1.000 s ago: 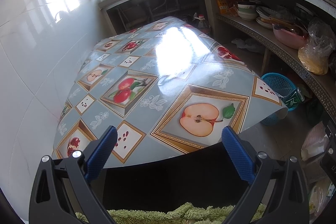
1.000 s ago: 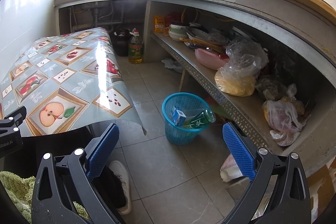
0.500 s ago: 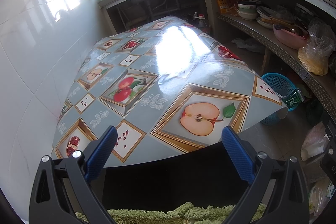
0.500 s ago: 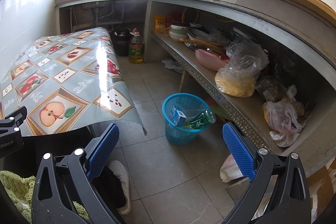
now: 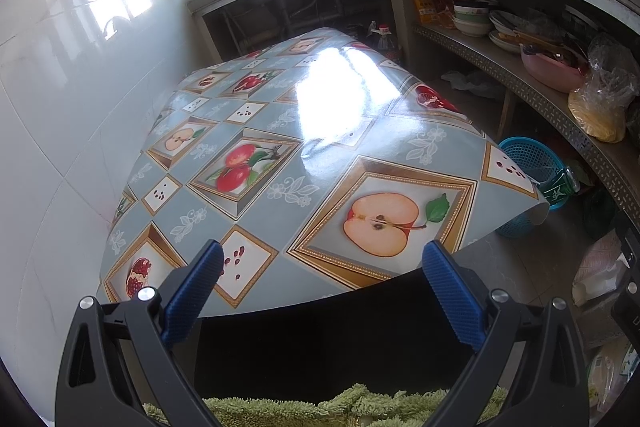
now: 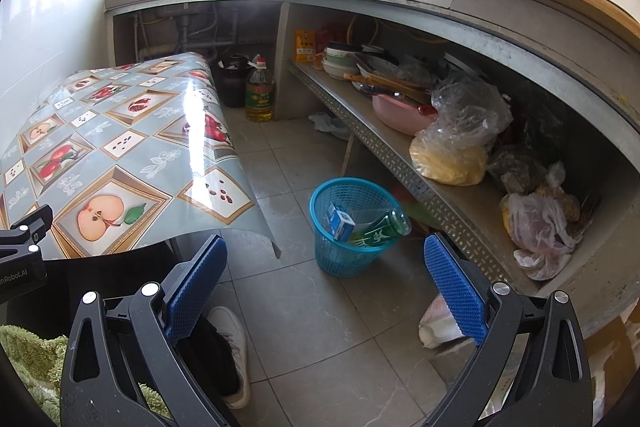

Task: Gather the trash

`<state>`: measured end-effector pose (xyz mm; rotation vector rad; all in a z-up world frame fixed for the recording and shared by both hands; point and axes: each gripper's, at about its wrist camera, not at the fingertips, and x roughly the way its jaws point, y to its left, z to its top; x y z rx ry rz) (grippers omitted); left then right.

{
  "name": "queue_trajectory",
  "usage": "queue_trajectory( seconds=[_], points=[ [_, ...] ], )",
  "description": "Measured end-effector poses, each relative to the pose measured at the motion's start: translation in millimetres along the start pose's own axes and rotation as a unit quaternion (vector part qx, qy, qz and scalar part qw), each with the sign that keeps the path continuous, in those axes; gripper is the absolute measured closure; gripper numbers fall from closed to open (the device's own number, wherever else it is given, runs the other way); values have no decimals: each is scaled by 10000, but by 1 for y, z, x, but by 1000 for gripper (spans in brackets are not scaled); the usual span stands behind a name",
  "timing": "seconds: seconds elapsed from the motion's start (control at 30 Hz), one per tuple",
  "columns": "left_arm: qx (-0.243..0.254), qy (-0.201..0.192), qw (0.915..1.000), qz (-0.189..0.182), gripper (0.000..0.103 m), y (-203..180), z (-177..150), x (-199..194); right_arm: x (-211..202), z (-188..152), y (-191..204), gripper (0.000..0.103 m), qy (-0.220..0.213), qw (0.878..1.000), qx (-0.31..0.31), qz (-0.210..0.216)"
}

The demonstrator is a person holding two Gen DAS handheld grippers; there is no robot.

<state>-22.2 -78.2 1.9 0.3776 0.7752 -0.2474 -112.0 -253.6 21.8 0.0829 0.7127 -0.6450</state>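
A blue mesh trash basket (image 6: 348, 187) stands on the tiled floor beside the table. In it lie a green bottle (image 6: 380, 231) and a small blue-and-white carton (image 6: 340, 223). The basket also shows in the left wrist view (image 5: 524, 157), partly hidden behind the tablecloth corner. My right gripper (image 6: 324, 271) is open and empty, above the floor in front of the basket. My left gripper (image 5: 320, 279) is open and empty, at the near edge of the table with the fruit-pattern cloth (image 5: 280, 147). No trash shows on the tabletop.
A low metal shelf (image 6: 400, 155) on the right carries bowls, a pink basin (image 6: 400, 115) and plastic bags (image 6: 460, 135). An oil bottle (image 6: 259, 91) stands on the floor at the back. A white bag (image 6: 440, 323) lies on the floor near the shelf. A person's shoe (image 6: 232, 339) is below.
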Motion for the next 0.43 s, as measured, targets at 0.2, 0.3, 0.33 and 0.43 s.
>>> queue_trajectory(
  seconds=[0.2, 0.3, 0.33, 0.43],
  points=[
    [-1, 3, 10000, -2, 6, 0, 0, 0, 0, 0, 0, 8, -5, 10000, -13, -1],
    [-10, 14, 10000, -1, 6, 0, 0, 0, 0, 0, 1, 8, -7, 10000, -16, -2],
    [-17, 20, 10000, -4, 6, 0, 0, 0, 0, 0, 1, 8, -7, 10000, -16, -4],
    [-17, 25, 10000, -10, 6, 1, 0, 1, 0, 1, 2, 8, -21, 10000, -24, 6]
  ],
)
